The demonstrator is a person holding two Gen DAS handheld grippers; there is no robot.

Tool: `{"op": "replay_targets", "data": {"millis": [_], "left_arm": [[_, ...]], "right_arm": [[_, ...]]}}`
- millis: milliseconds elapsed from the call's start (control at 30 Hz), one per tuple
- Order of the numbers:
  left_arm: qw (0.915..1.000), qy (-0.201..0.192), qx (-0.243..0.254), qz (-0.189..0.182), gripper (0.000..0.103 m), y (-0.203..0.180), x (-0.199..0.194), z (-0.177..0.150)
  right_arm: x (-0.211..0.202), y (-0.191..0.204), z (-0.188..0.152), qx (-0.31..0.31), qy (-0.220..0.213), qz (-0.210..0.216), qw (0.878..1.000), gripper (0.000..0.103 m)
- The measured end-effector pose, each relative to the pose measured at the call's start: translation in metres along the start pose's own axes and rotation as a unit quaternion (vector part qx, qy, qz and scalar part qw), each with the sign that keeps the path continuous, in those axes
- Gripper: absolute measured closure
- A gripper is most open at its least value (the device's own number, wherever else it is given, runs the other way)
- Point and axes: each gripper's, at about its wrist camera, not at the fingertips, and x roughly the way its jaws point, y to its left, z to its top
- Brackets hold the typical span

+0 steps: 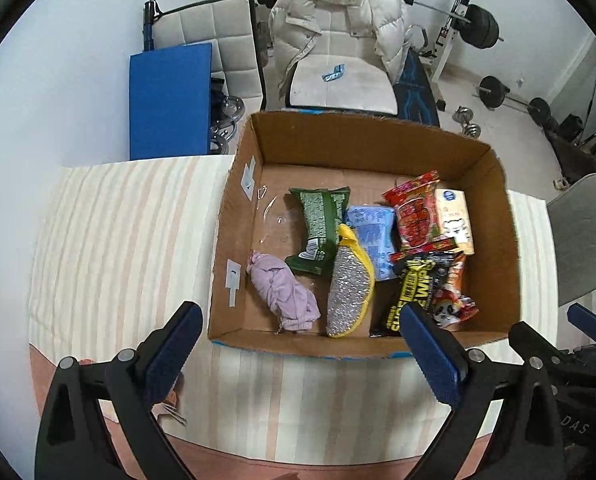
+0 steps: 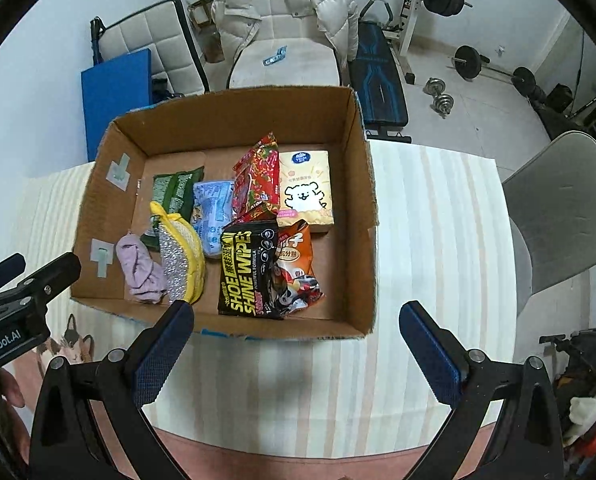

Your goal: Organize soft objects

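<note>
An open cardboard box (image 1: 378, 136) (image 2: 237, 120) stands on a striped tablecloth. Inside lie a pink cloth (image 1: 283, 294) (image 2: 141, 266), a silver and yellow scrubber (image 1: 348, 292) (image 2: 179, 258), a green pack (image 1: 320, 228) (image 2: 171, 196), a blue pack (image 1: 372, 236) (image 2: 213, 216), a red snack bag (image 1: 416, 216) (image 2: 257, 180), a tissue pack (image 1: 456, 216) (image 2: 306, 188), black shoe wipes (image 1: 412, 292) (image 2: 245, 272) and an orange bag (image 1: 454, 292) (image 2: 295, 268). My left gripper (image 1: 298, 350) is open and empty before the box's near wall. My right gripper (image 2: 293, 346) is open and empty there too.
The striped tablecloth (image 1: 117, 240) (image 2: 438, 260) covers the table. Behind stand a chair with a white jacket (image 1: 338, 28) (image 2: 285, 4), a blue board (image 1: 169, 100) and weights (image 1: 482, 26). A grey chair (image 2: 558, 208) is at the right.
</note>
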Motion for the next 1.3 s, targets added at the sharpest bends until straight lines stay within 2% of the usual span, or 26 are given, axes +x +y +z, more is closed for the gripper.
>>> {"op": "replay_targets", "data": {"millis": [300, 600, 833, 967, 1300], "left_arm": [[0.9988, -0.047, 0.011, -0.01, 0.002, -0.011, -0.09, -0.038], [0.9952, -0.093, 0.015, -0.024, 0.002, -0.014, -0.175, -0.086], [0.9927, -0.116, 0.027, -0.015, 0.002, -0.015, -0.221, -0.109], [0.9917, -0.124, 0.026, -0.022, 0.002, -0.015, -0.24, -0.12], [0.9888, -0.144, 0.028, -0.026, 0.002, -0.015, -0.263, -0.14]], "right_arm": [[-0.093, -0.008, -0.035, 0.004, -0.069, 0.012, 0.998, 0.0], [-0.194, -0.018, -0.103, 0.022, -0.123, 0.02, 0.992, 0.0], [-0.256, -0.015, -0.144, 0.02, -0.154, 0.025, 0.988, 0.0], [-0.282, -0.006, -0.163, 0.006, -0.165, 0.022, 0.986, 0.0], [-0.315, 0.003, -0.186, -0.006, -0.174, 0.024, 0.985, 0.0]]}}
